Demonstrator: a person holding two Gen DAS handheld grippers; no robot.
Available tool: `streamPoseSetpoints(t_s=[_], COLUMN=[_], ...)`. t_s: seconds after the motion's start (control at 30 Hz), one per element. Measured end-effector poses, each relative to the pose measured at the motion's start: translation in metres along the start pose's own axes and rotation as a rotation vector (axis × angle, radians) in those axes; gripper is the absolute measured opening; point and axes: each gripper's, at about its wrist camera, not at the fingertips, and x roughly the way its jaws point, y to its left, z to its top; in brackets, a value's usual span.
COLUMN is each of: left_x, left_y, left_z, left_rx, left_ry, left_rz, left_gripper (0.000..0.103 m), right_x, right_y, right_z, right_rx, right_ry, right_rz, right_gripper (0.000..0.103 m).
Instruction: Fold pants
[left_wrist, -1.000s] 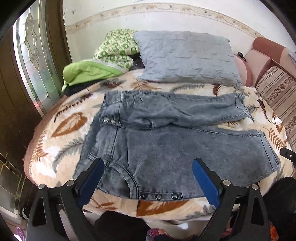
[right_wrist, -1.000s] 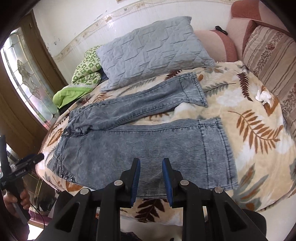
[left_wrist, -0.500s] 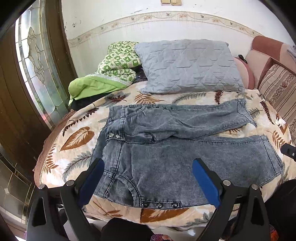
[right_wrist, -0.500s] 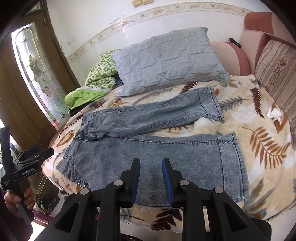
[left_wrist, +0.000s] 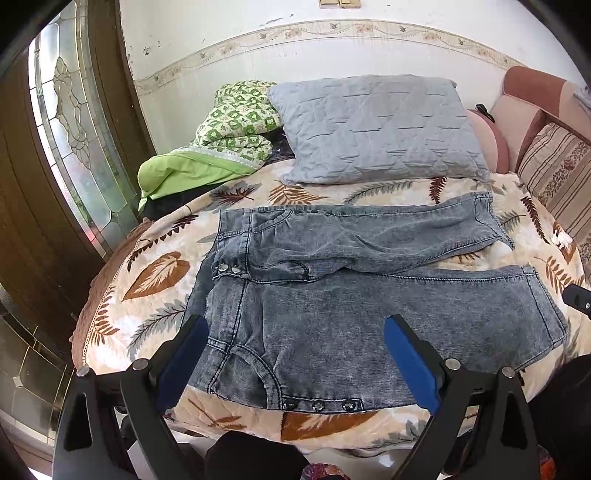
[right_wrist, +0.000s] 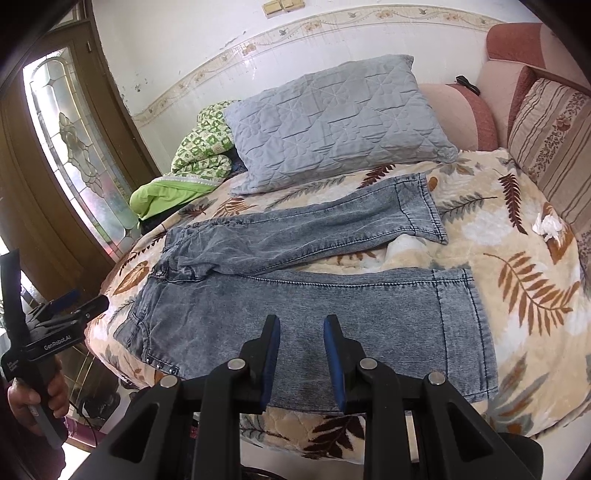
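Your left gripper (left_wrist: 295, 354) hangs with its jaws spread wide and empty, and the jeans (left_wrist: 369, 314) lie flat on the bed (left_wrist: 155, 266) just beyond them: the waistband corner and front pocket sit ahead of the left jaw, the near leg runs off past the right jaw, and the far leg lies further ahead, angled away from the near one. Your right gripper (right_wrist: 301, 350) holds its jaws narrowed to a small gap with nothing between them, poised over the middle of the near leg, whose hem lies off beyond the right jaw. Expect soft but fairly weighty denim: it should drape and sag rather than hold a line, and the ribbed weave probably grips the pads well. I would take hold at doubled, stitched edges, the waistband for your left jaws and a hem or outer seam for your right, since single cloth mid-leg may bunch. You will likely need to widen the right jaws first. The plush blanket may drag on the cloth, so lift it clear rather than slide it.
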Motion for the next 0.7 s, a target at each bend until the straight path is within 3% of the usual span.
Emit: streamPoseSetpoints(t_s=[0.7], left_x=[0.0006], left_y=[-0.0017], left_z=[-0.0003], left_rx=[0.010], left_ry=[0.002], left_rz=[0.018], left_gripper=[0.096], right_x=[0.0021], right_y=[0.0014], right_z=[0.0005], right_rx=[-0.004], right_ry=[0.006], right_rz=[0.000], right_gripper=[0.027])
